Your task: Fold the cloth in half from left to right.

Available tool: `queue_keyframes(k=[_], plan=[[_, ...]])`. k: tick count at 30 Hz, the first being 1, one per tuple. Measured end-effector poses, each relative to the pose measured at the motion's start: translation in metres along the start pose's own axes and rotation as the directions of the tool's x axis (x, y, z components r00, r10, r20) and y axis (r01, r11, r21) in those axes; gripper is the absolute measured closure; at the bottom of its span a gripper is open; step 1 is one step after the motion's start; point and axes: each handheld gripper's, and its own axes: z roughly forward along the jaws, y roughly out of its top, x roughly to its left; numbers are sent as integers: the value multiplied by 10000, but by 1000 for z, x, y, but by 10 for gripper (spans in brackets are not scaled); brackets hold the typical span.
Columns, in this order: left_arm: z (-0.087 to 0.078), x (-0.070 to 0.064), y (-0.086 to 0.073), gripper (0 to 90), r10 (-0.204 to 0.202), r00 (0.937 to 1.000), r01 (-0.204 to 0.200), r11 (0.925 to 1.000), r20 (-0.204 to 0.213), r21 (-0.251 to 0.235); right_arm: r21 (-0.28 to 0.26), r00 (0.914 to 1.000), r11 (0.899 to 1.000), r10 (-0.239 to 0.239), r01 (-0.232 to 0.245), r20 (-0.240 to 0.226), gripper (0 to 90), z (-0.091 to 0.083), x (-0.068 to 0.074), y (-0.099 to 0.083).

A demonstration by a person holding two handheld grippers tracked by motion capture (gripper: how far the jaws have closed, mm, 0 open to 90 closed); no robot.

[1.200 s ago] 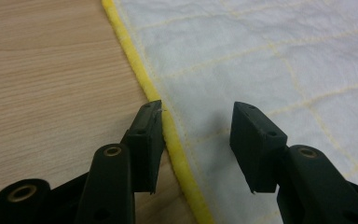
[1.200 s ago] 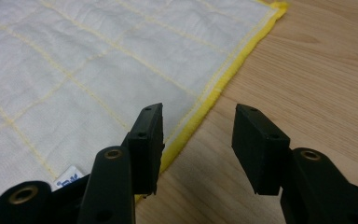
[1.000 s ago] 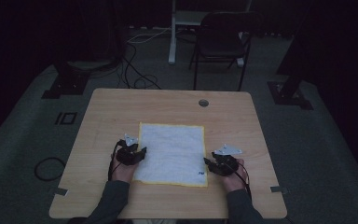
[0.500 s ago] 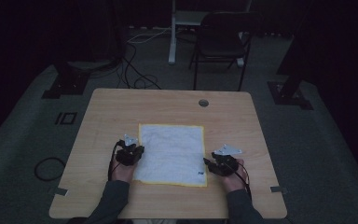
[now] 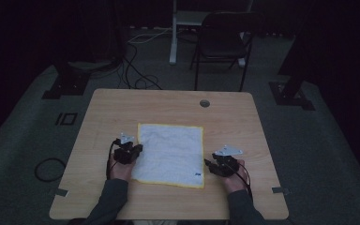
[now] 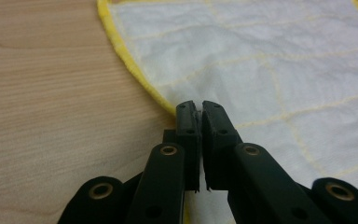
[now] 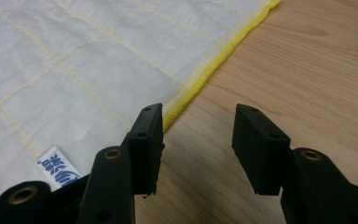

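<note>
Cloth: white yellow-hemmed towel (image 5: 171,154) lying flat at table (image 5: 122,103) centre | Left gripper (image 6: 196,109): now pinching towel's left hem, having closed in | Right gripper (image 7: 198,135): jaws spread, nearing right hem beside label (image 7: 58,172) | Reading: fold or lift probably starting.

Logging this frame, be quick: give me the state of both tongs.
Left tongs: shut on the yellow edge of the white towel.
Right tongs: open, holding nothing, at the towel's right edge over the table.
</note>
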Motion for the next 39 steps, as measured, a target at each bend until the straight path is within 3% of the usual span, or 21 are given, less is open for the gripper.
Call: queue_keyframes(k=[7, 17, 32, 39], plan=[[-10, -5, 10, 869, -58, 9988, 78, 9991, 480, -412, 25, 10000, 10000, -42, 42, -2, 529, 0, 1, 0], [-19, -20, 27, 870, 261, 9936, -179, 9970, 1099, -752, 28, 10000, 10000, -14, 14, 3, 529, 0, 0, 0], [-23, -46, 45, 870, 928, 9804, -761, 9920, 1740, -1005, 37, 10000, 10000, -13, 13, 12, 530, 0, 0, 0], [-21, -61, 52, 871, 1250, 9698, -1058, 9893, 2097, -1003, 60, 10000, 10000, -10, 10, 98, 542, 0, 0, 0]])
